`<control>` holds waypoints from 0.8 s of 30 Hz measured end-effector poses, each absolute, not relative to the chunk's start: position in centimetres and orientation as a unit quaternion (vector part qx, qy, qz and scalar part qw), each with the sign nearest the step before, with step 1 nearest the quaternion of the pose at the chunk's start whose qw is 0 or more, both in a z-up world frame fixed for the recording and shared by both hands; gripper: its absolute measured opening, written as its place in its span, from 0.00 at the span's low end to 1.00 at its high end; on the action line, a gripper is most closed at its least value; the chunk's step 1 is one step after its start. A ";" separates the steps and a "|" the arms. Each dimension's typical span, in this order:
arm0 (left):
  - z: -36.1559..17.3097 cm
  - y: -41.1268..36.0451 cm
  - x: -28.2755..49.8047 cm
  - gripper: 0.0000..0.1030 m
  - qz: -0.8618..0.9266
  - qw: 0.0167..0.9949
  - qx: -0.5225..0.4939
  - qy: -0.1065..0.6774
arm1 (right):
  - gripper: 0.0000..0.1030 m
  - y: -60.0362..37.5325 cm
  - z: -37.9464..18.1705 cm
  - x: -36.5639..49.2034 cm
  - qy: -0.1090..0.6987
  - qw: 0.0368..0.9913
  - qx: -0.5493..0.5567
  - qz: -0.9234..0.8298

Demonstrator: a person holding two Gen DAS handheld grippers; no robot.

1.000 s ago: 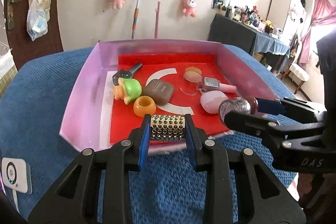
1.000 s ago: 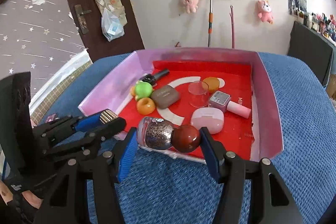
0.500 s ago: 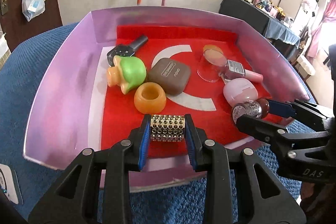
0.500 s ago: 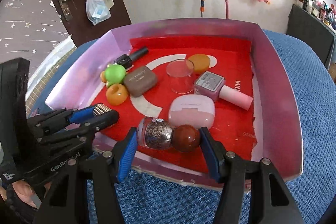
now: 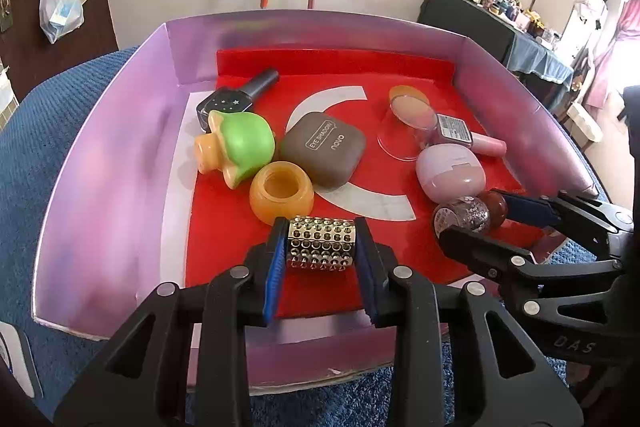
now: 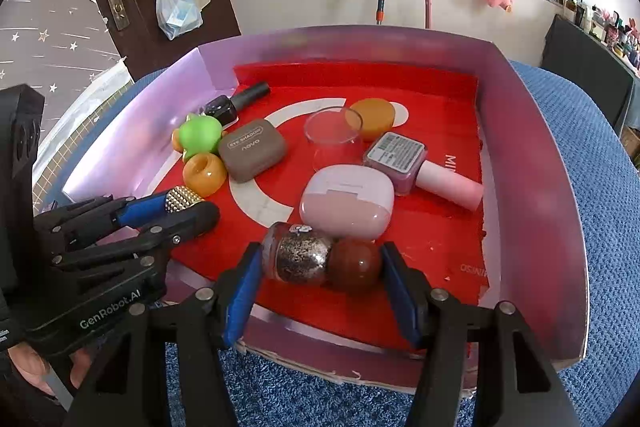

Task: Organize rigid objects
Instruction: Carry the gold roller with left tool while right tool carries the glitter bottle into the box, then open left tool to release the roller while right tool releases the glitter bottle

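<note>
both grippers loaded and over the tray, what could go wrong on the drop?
1. The glitter bottle in the right gripper is round with a ball cap; released on its side it may roll into the pink case just behind it.
2. The studded cylinder in the left gripper sits right by the orange ring; setting it down could nudge it.
3. The two grippers are close together and could collide.

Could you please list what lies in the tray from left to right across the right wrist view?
Green toy → brown eyeshadow case → clear cup → pink nail polish bottle.
</note>
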State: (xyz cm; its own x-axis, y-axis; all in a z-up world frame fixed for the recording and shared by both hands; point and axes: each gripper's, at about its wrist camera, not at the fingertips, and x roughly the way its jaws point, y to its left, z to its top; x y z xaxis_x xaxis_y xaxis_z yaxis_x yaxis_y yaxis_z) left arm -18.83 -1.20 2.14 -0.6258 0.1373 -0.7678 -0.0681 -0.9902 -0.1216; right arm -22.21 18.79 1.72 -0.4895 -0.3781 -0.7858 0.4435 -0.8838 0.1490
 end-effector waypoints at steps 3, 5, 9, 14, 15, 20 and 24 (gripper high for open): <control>2.2 -1.2 -18.9 0.30 0.901 0.057 -0.429 -0.039 | 0.60 18.8 1.7 -22.3 0.036 0.239 0.446 -0.862; 2.1 -1.1 -18.9 0.30 0.901 0.056 -0.429 -0.038 | 0.60 18.8 1.7 -22.3 0.037 0.239 0.447 -0.862; 2.1 -0.9 -19.0 0.30 0.901 0.052 -0.429 -0.031 | 0.60 18.8 1.8 -22.3 0.037 0.238 0.446 -0.862; 2.2 -0.9 -18.9 0.30 0.901 0.051 -0.429 -0.031 | 0.60 18.8 1.9 -22.2 0.037 0.239 0.445 -0.862; 2.2 -0.9 -18.9 0.30 0.901 0.051 -0.429 -0.032 | 0.60 18.8 2.0 -22.1 0.036 0.240 0.444 -0.863; 2.5 -1.2 -18.5 0.32 0.903 0.051 -0.424 -0.041 | 0.68 18.7 2.9 -21.3 0.040 0.242 0.427 -0.870; 3.1 -1.6 -17.8 0.68 0.910 0.039 -0.410 -0.042 | 0.70 19.0 3.7 -20.6 0.038 0.242 0.415 -0.876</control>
State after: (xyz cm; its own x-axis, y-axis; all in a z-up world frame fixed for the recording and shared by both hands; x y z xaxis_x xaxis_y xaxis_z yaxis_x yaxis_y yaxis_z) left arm -17.80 -1.56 3.10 -0.6611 0.1060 -0.7427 -0.0366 -0.9934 -0.1091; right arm -20.62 19.03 3.74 -0.5379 -0.3918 -0.7464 0.4555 -0.8801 0.1337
